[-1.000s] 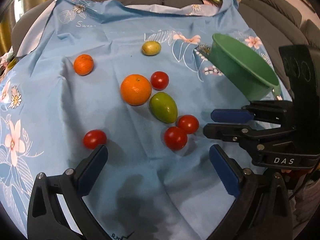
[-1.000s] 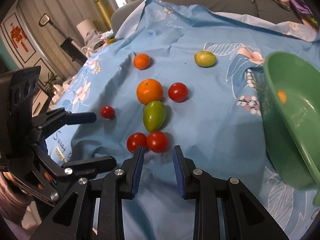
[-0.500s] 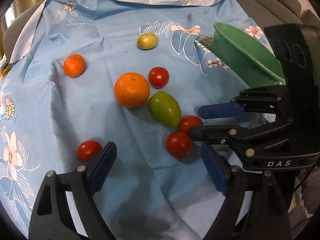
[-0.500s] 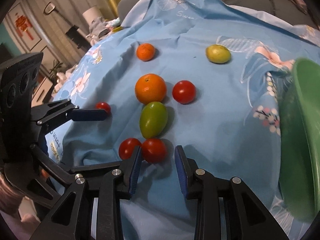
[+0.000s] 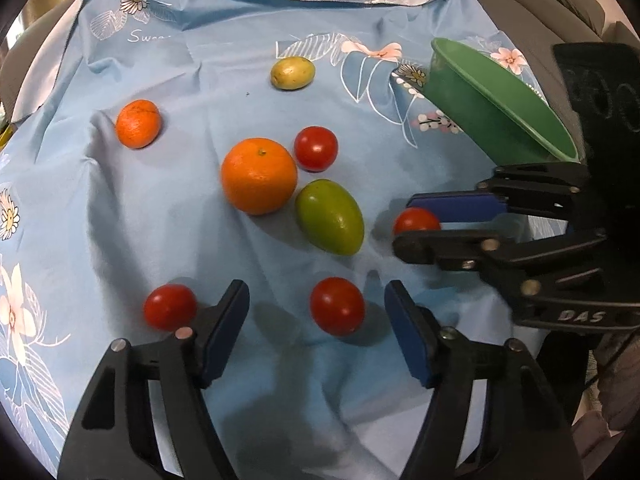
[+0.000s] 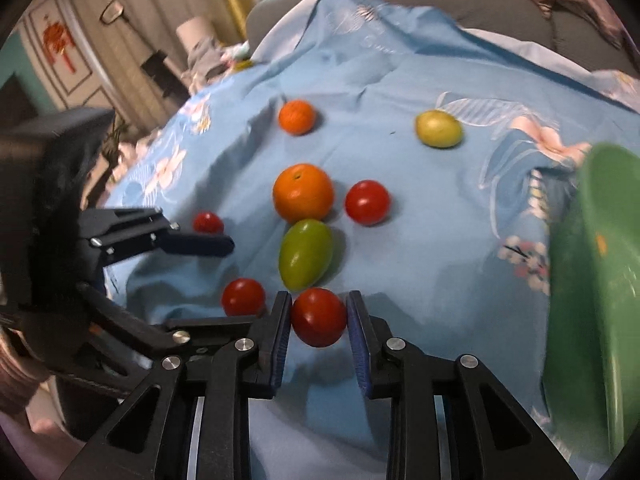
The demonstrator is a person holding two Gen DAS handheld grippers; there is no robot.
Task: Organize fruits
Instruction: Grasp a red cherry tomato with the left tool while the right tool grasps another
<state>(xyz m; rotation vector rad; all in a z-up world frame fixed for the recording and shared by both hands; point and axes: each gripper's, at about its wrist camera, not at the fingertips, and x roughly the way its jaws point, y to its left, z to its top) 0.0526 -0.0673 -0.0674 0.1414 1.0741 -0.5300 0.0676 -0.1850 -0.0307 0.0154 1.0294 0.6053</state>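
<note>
Several fruits lie on a blue flowered cloth (image 5: 120,208). In the left wrist view a red tomato (image 5: 337,306) sits between the blue pads of my left gripper (image 5: 317,300). Its jaws are closing, and a gap shows on both sides of the tomato. My right gripper (image 6: 319,300) is shut on a second tomato (image 6: 319,316), with both pads pressed against it; the left view shows that tomato (image 5: 416,220) at the right. Behind lie a green oval fruit (image 5: 330,222), a large orange (image 5: 259,176), another tomato (image 5: 316,148), a small orange (image 5: 138,129) and a yellow-green fruit (image 5: 293,73).
A green plastic bowl (image 5: 500,120) stands tilted at the right on the cloth, with something small and orange inside it in the right wrist view. One more tomato (image 5: 170,306) lies just left of my left gripper's left finger. A grey sofa back rises behind the cloth.
My left gripper's jaws have narrowed around the near tomato. My right gripper has shut on the neighbouring tomato, and the two tomatoes that lay side by side now lie apart.
</note>
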